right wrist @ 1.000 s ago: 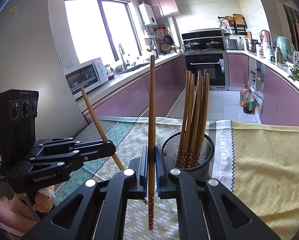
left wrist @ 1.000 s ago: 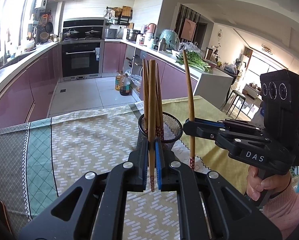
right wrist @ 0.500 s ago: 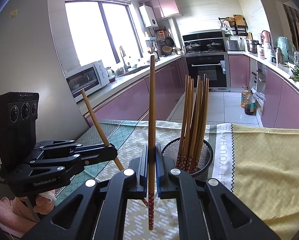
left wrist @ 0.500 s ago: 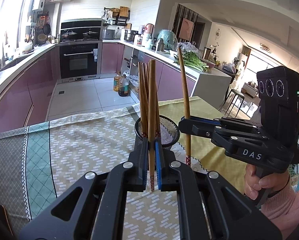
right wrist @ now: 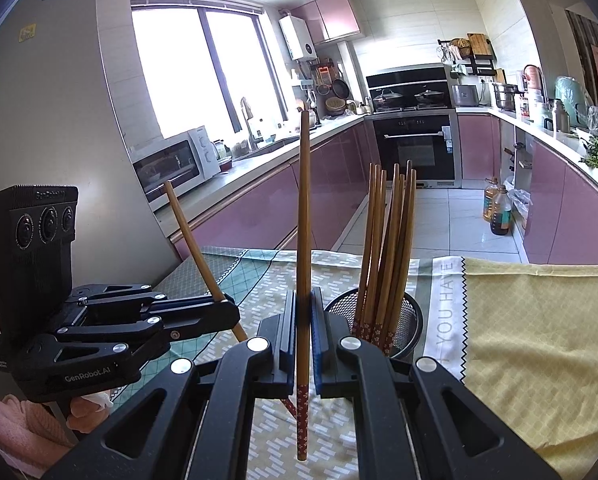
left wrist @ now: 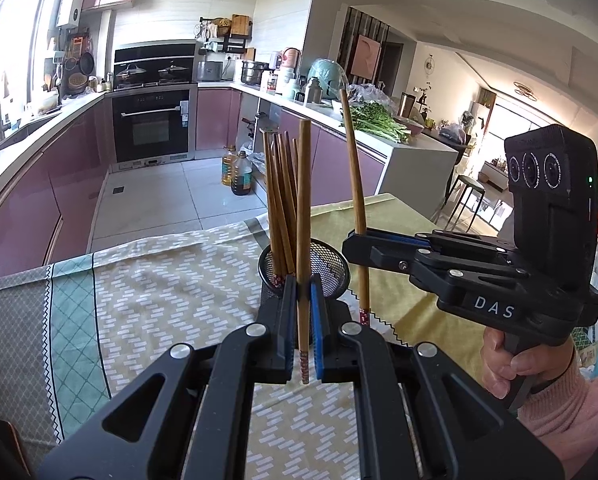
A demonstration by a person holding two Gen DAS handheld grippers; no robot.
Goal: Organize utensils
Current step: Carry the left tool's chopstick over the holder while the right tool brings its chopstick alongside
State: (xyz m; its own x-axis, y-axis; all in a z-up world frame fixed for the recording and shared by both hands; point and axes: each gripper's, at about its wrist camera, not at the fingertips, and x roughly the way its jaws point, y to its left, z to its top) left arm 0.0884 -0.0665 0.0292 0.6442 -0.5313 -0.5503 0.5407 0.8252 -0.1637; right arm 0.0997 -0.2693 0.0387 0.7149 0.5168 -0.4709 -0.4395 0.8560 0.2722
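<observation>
Left gripper [left wrist: 303, 322]: black plastic arms with round metal pins, blue pads clamped on one wooden chopstick [left wrist: 303, 216], held upright; smooth brown shaft, lower end wrapped in a red band with small white flowers, that end hanging just below the pads.

Right gripper [right wrist: 303, 332]: same build, pads closed on a second chopstick [right wrist: 303, 216], also upright, patterned end down and clear of the cloth.

Holder [right wrist: 407, 320]: round black wire-mesh cup on the worktop, between and just beyond the two grippers. A bundle of matching chopsticks [right wrist: 387, 248] stands in it, patterned ends down, tops fanned slightly.

Worktop cover: woven tablecloth [left wrist: 171, 280] with a white dash pattern on yellow-green and a teal lattice border; a plain yellow cloth [right wrist: 539, 320] with a zigzag edge and printed letters overlaps it on one side.

Each gripper is carried by a hand in a pink knit sleeve [left wrist: 571, 408] (only partly in view).

Against one second ago: from the left wrist view the right gripper and its chopstick sit further left, closer to the holder, and the holder also appears shifted left in frame. Both grips unchanged.
</observation>
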